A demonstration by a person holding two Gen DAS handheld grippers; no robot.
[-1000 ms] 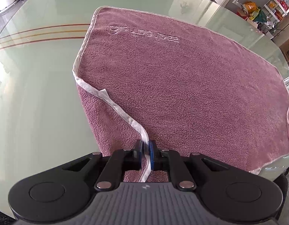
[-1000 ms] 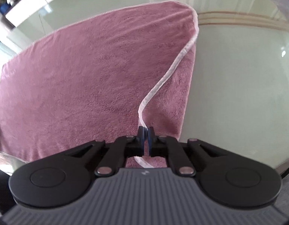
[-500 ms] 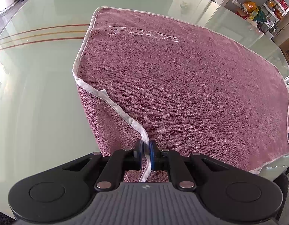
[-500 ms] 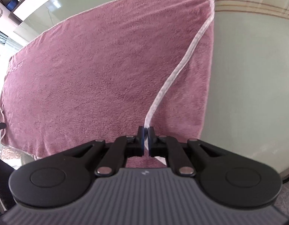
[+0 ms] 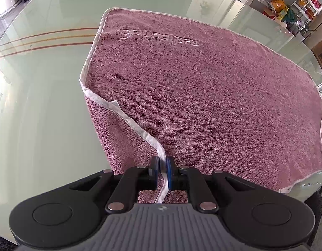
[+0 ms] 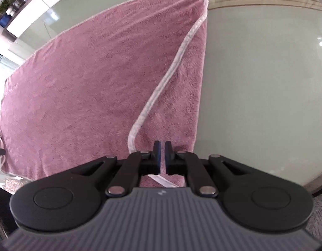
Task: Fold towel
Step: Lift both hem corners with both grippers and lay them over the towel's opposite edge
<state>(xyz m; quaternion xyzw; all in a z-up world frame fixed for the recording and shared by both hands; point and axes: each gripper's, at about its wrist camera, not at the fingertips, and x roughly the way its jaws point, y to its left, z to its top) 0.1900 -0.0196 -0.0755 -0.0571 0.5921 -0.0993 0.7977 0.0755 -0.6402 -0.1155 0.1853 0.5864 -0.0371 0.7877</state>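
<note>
One towel (image 5: 202,96), two tools, one glass table (image 5: 39,104)

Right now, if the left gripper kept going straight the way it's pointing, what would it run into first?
Most likely the pink towel it is already clamped on: the left gripper points steeply down, pinching the white hem, with the glass table underneath. Depth is hard to judge.

Left wrist view: from just behind the left gripper (image 5: 163,165), angled steeply down, close over the near left corner of the towel (image 5: 202,96) on the glass table (image 5: 39,108). Right wrist view: from just behind the right gripper (image 6: 162,146), likewise steep and close, over the towel's (image 6: 87,79) near right corner. Both views share the towel's broad middle and the table (image 6: 255,87) beyond it, seen from opposite ends.
</note>
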